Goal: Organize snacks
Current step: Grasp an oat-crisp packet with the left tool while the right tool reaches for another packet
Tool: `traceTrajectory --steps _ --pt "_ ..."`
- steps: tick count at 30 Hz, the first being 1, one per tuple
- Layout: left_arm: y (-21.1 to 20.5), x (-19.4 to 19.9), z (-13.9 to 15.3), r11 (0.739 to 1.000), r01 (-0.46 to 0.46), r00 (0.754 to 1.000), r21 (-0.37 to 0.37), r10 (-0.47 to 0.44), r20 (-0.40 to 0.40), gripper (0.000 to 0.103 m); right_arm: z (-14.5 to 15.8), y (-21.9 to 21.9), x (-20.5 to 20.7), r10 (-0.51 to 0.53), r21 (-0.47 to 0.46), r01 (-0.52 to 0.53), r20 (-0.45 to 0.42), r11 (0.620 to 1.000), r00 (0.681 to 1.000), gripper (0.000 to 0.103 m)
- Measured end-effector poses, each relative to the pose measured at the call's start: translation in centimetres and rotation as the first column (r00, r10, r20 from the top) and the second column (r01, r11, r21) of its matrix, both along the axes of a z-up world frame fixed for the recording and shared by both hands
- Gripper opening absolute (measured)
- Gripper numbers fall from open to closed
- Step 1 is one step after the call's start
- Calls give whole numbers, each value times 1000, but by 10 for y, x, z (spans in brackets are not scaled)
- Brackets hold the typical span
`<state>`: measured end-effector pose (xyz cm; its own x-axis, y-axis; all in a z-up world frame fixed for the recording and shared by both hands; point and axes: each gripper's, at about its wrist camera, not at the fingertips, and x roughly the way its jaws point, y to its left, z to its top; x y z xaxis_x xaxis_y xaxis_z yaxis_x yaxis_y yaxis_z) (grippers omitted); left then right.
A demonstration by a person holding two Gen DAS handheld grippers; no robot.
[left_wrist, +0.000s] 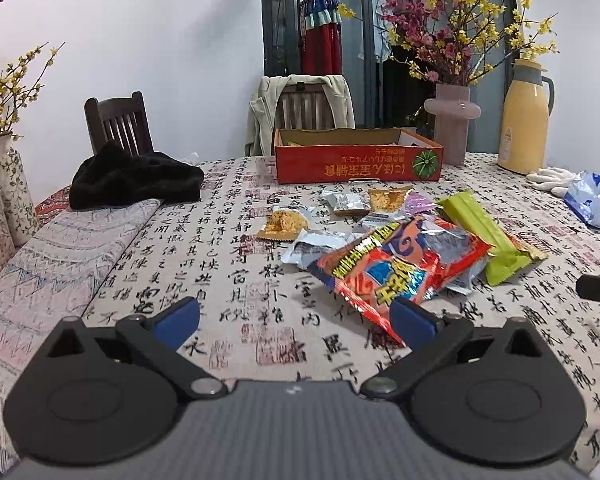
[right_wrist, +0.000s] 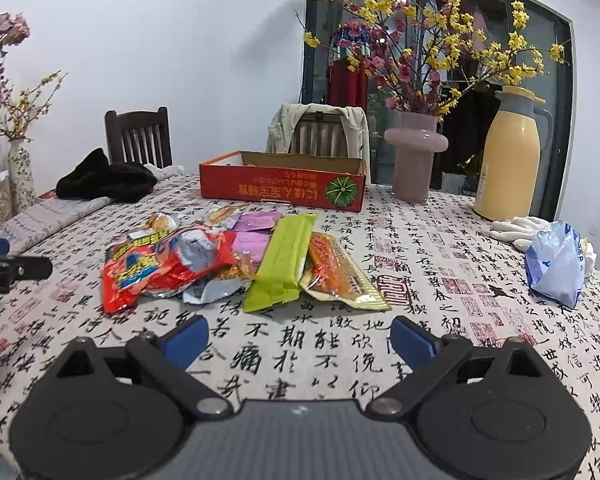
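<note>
A heap of snack packets lies mid-table: a big red bag (left_wrist: 396, 268) (right_wrist: 164, 268), a long green packet (left_wrist: 484, 232) (right_wrist: 282, 260), an orange-gold packet (right_wrist: 340, 276), pink packets (right_wrist: 256, 224), and small silver and gold ones (left_wrist: 284, 224). An open red cardboard box (left_wrist: 358, 160) (right_wrist: 282, 186) stands behind them. My left gripper (left_wrist: 296, 320) is open and empty, just short of the red bag. My right gripper (right_wrist: 300, 340) is open and empty, in front of the green packet. Each gripper's edge shows in the other's view.
A black cloth (left_wrist: 136, 178) lies on a folded blanket (left_wrist: 60, 264) at the left. A pink vase (right_wrist: 416, 160), a yellow thermos (right_wrist: 508, 156), white gloves (right_wrist: 516, 226) and a blue-white bag (right_wrist: 556, 268) stand right. Chairs (left_wrist: 118, 120) line the far edge.
</note>
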<state>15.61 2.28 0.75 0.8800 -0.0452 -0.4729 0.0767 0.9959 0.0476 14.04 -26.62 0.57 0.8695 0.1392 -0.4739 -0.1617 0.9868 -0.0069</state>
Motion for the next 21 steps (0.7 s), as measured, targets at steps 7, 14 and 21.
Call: traceTrajectory --steps 7,14,21 --pt "8 51 14 1000 29 999 -13 -29 -20 100 13 -4 36 40 79 -39 -11 996 999 84" --pt "16 133 16 994 107 989 -32 -110 -101 87 26 13 96 113 152 -101 -76 983 991 77" --pt "10 225 -9 988 151 969 16 -145 -198 78 29 68 175 197 93 -184 -148 978 969 62"
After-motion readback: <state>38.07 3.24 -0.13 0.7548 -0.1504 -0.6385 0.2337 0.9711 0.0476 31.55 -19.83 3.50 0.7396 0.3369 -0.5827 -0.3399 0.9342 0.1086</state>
